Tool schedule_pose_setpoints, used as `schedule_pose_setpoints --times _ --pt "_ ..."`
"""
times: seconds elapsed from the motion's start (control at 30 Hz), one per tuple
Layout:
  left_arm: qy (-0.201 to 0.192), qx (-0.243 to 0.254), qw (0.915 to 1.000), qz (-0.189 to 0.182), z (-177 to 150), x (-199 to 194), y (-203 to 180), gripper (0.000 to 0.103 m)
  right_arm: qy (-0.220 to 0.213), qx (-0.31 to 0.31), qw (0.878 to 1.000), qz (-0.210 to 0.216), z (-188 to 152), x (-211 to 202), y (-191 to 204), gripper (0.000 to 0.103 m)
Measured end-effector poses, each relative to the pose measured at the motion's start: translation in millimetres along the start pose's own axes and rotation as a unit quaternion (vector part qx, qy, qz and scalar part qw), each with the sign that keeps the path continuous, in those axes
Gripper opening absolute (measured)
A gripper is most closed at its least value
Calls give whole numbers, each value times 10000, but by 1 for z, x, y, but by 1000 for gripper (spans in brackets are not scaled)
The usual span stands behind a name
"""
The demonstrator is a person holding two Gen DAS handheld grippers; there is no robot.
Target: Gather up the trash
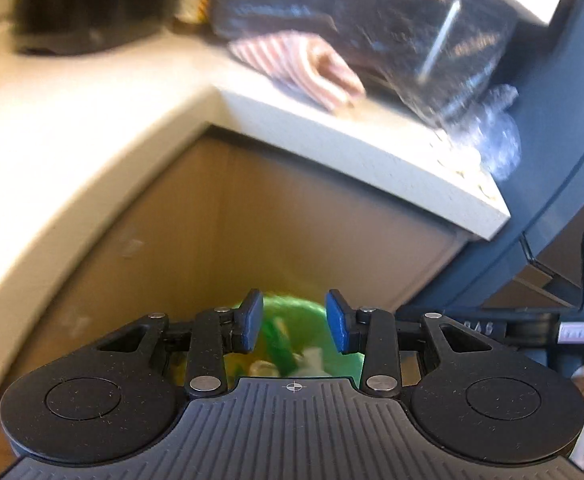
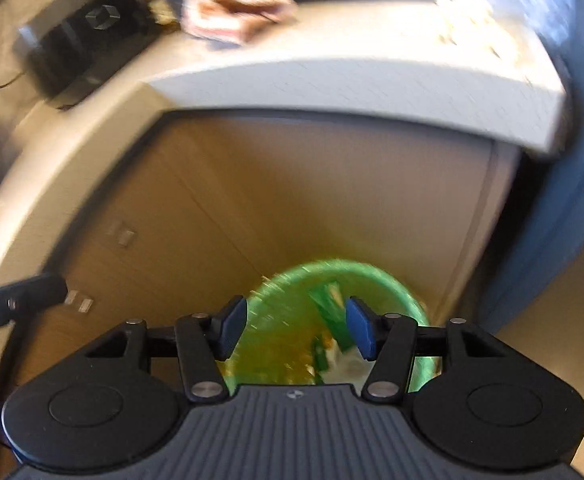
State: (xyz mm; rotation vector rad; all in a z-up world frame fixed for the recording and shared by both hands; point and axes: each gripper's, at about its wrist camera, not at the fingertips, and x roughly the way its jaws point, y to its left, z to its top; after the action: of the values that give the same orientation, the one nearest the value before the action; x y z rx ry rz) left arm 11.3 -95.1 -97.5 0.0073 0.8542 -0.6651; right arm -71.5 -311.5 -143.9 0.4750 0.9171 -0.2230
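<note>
Both grippers point down at the green bin (image 2: 344, 320) on the floor, tucked against the wooden cabinet front under the worktop's outer corner (image 2: 548, 120). The right gripper (image 2: 296, 330) hangs directly over it, jaws apart with nothing pressed between the blue pads; a green wrapper (image 2: 330, 312) shows in the gap, its long side running away from the camera, but blur hides whether it is falling or already lying among the scraps. The left gripper (image 1: 294, 322) is also spread and empty, with the bin mouth below and just ahead. More litter, clear crinkled plastic (image 1: 500, 132), sits up at the worktop's far end, well apart from both.
</note>
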Motion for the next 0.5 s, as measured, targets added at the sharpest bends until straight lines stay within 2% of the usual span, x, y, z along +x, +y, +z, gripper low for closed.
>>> schedule_pose_setpoints --times 0.1,0.17,0.27,0.33,0.37,0.43,0.47,0.5 --pt "-412 -193 9981 408 -3 -40 11 39 -397 -538 9976 188 8 -19 38 64" --pt "-793 -298 9934 780 -5 -65 19 39 -699 -968 9922 365 12 -34 68 68" --pt "-1368 -496 9792 1416 -8 -103 31 39 -1233 -1589 9770 707 14 -57 114 78" --pt "-1634 -635 9684 1772 -12 -123 39 38 -1568 -1837 9653 999 14 -71 142 91" --pt "-1739 -679 9632 1933 -14 -132 44 36 -1684 -1899 9604 1153 15 -76 154 93" --pt "-1889 -715 9547 2185 -18 -146 51 23 -1718 -1999 9538 1441 19 -79 182 98" --pt "-1923 -749 9529 2221 -20 -152 55 17 -1640 -2068 9518 1565 19 -80 195 98" --pt "-1936 -820 9518 2234 -22 -157 59 17 -1534 -2146 9500 1669 19 -79 208 98"
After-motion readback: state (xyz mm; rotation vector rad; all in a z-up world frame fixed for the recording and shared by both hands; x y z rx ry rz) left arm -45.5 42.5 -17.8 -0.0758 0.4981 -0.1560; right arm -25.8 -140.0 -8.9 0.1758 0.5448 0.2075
